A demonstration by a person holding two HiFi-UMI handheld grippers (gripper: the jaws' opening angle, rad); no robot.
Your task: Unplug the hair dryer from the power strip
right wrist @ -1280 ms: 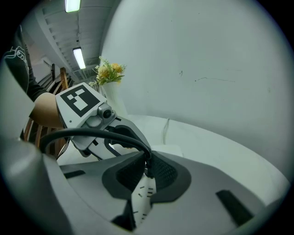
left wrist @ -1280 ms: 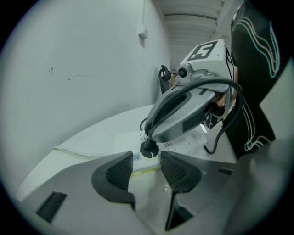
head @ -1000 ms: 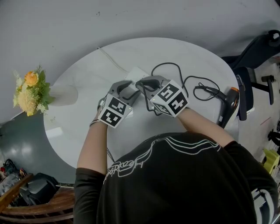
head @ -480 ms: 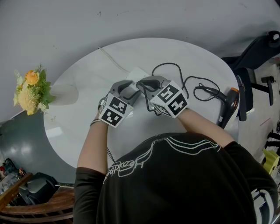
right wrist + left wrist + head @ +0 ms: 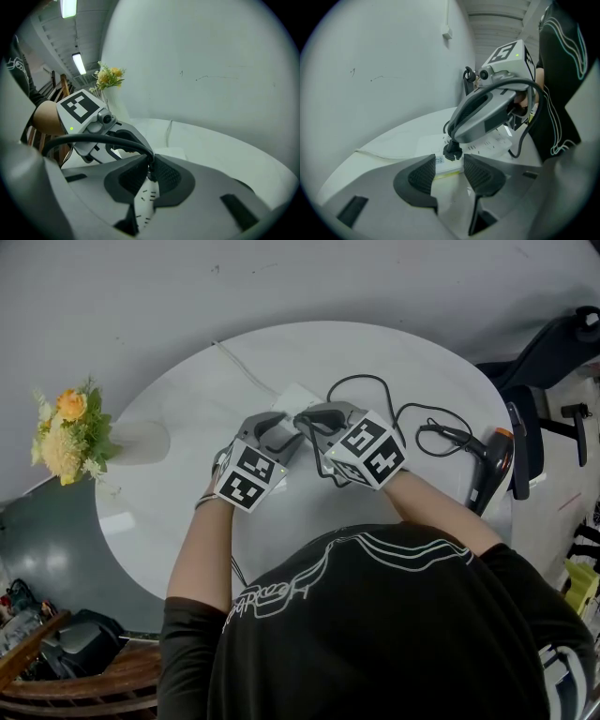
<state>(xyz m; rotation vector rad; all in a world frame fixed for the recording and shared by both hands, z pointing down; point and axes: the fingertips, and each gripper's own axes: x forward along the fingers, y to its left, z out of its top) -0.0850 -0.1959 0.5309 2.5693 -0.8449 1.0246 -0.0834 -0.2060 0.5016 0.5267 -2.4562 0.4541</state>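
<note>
Plug (image 5: 452, 152) seems not yet out of the power strip (image 5: 490, 140): my right gripper (image 5: 150, 171) clenches it, my left gripper (image 5: 449, 171) sits spread at the strip's near end.

The power strip (image 5: 294, 397) is a flat white bar lying on the round white counter (image 5: 427, 357), and its white lead (image 5: 236, 365) trails toward the far edge. A black plug (image 5: 452, 152) stands on the strip's top face near one end, pinched between the closed jaws of the right gripper (image 5: 304, 421) (whether its prongs still sit in the socket cannot be told). From the plug a black cord (image 5: 362, 378) curls in loose loops across the counter to the hair dryer (image 5: 487, 472). The dryer is black with an orange patch and lies on its side near the counter's right edge, well apart from the strip.
</note>
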